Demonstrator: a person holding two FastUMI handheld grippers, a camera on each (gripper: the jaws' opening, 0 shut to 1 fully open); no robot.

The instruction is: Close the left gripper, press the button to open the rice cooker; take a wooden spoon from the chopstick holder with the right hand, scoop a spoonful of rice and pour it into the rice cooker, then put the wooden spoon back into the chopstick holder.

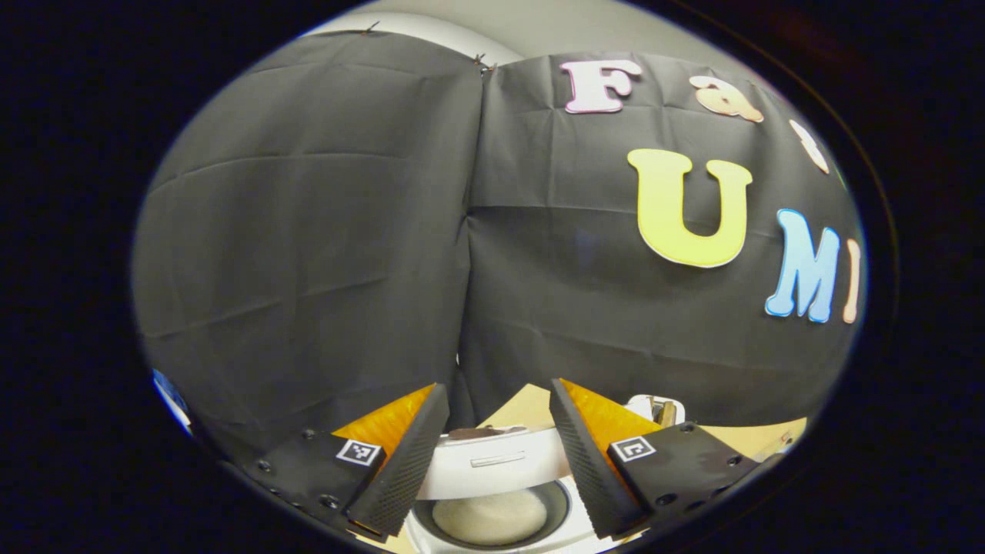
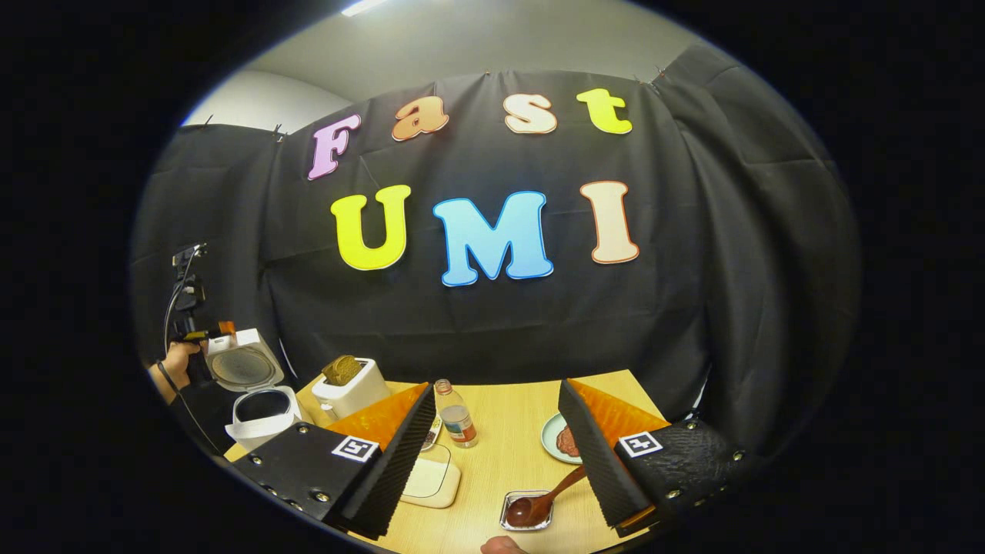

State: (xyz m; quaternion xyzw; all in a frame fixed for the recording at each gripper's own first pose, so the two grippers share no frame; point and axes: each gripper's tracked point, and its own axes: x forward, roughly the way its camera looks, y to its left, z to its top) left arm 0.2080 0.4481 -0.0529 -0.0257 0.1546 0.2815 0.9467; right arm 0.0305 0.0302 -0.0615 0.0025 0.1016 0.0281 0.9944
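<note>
- Right gripper [image 2: 492, 462] fingers stand apart, empty, low in the right gripper view.
- Wooden spoon [image 2: 545, 498] lies with its bowl in a small tray [image 2: 508, 522], bottom centre; judged light, stiff; grasp mid-handle.
- Rice cooker [image 2: 260, 412], lower left, lid up, near table [image 2: 523, 431] edge.
- Left gripper [image 1: 492, 454] fingers apart, empty, above the cooker.

No readable text, brand or number appears on any object. Small square black-and-white coded marker tags sit on the left gripper [image 1: 499, 431] and the right gripper [image 2: 494, 431]; their patterns are not words. The small clear bottle [image 2: 456, 415] on the table carries a label too small to read.
</note>
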